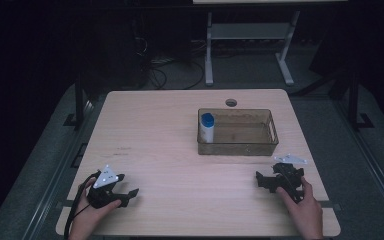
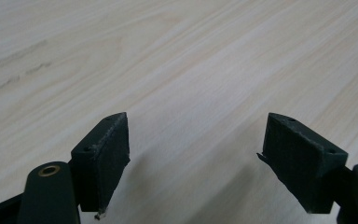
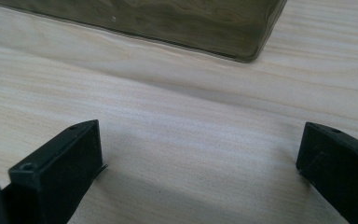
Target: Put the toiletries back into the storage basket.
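Both hand-held grippers, left [image 1: 122, 192] and right [image 1: 269, 178], rest wide open on the bench [image 1: 170, 145]; a careless reach could topple the bottle [image 1: 207, 128] in the bin [image 1: 270, 131].

No readable text, label or number anywhere.

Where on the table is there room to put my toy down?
Lots of room: the bare wood left of the clear bin, and the wide strip between the left gripper and the right gripper. It is crowded only inside the bin's left end, where the white bottle stands.
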### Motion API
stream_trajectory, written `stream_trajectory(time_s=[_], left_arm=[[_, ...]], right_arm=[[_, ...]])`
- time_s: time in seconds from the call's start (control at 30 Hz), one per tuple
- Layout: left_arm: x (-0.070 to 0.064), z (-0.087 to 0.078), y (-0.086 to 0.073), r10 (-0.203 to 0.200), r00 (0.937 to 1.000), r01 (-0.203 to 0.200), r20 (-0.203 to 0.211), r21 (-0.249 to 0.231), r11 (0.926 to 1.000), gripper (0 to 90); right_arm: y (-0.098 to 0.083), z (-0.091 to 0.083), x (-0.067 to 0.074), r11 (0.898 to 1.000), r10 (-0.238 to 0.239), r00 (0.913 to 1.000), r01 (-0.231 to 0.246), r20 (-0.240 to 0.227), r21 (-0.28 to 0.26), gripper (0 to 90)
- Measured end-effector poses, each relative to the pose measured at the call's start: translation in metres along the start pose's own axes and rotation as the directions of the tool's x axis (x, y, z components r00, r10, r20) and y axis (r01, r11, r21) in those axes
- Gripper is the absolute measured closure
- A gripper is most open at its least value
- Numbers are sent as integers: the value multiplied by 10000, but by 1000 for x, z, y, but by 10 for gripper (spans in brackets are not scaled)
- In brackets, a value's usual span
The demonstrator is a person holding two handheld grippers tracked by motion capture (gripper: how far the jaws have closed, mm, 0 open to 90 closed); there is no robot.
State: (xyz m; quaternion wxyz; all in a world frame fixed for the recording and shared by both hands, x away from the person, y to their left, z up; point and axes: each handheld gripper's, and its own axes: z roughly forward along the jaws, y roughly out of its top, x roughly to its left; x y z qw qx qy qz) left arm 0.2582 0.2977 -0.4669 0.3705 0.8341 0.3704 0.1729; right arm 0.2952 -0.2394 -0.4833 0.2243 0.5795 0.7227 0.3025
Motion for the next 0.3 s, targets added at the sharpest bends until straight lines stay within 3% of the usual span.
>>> stream_trajectory(time_s=[0.1, 0.3], left_arm=[[1, 1, -5, 19, 10000, -16, -86, 293, 9996, 202], [3, 2, -8, -62, 10000, 62, -29, 246, 9997, 180]], right_arm=[[0, 0, 0, 10000, 2, 10000, -2, 5, -1, 0], [0, 0, 0, 10000, 2, 10000, -2, 13, -1, 0]])
